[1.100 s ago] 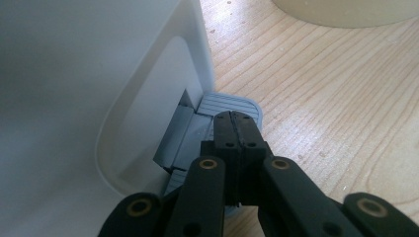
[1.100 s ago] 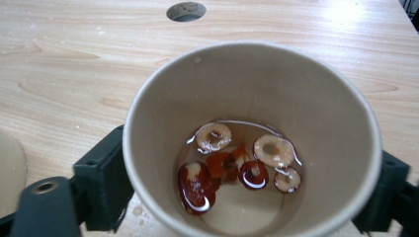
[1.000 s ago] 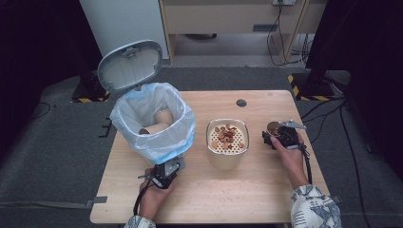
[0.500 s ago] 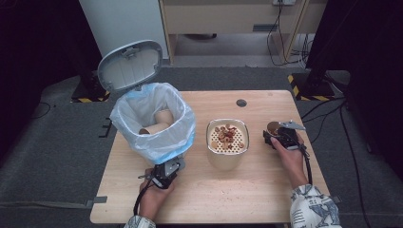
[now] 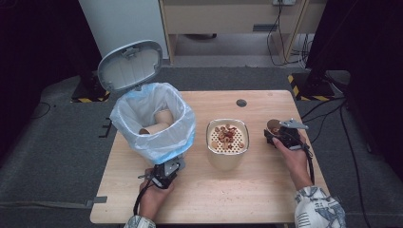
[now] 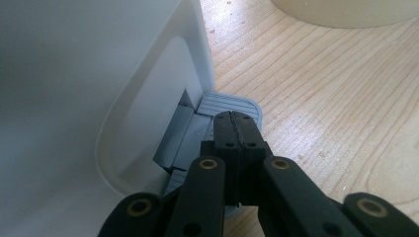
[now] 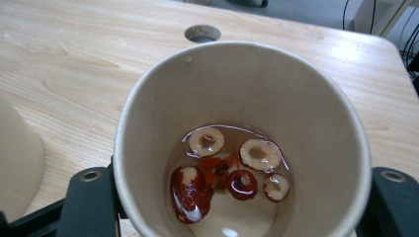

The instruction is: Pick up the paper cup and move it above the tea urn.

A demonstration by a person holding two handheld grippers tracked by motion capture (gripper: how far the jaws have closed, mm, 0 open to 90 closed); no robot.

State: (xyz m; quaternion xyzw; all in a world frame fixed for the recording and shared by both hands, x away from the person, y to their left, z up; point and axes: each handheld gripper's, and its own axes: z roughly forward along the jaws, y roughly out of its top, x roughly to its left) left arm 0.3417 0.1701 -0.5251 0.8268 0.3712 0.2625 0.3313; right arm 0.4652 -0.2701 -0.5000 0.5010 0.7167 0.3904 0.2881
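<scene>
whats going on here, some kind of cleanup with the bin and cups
A person works at a wooden table with a gripper in each hand. The left gripper, jaws shut, presses the pedal of a lined bin, whose lid stands open. The right gripper has just been closing its jaws around a paper cup holding liquid and red fruit slices. Between them stands a strainer container with more slices on top.

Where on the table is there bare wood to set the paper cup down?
Free: the near strip between both hands, and the far edge around the cable hole. Crowded: the left side, taken by the pedal bin, and the gap between the strainer bowl and the paper cup in the right gripper.
</scene>
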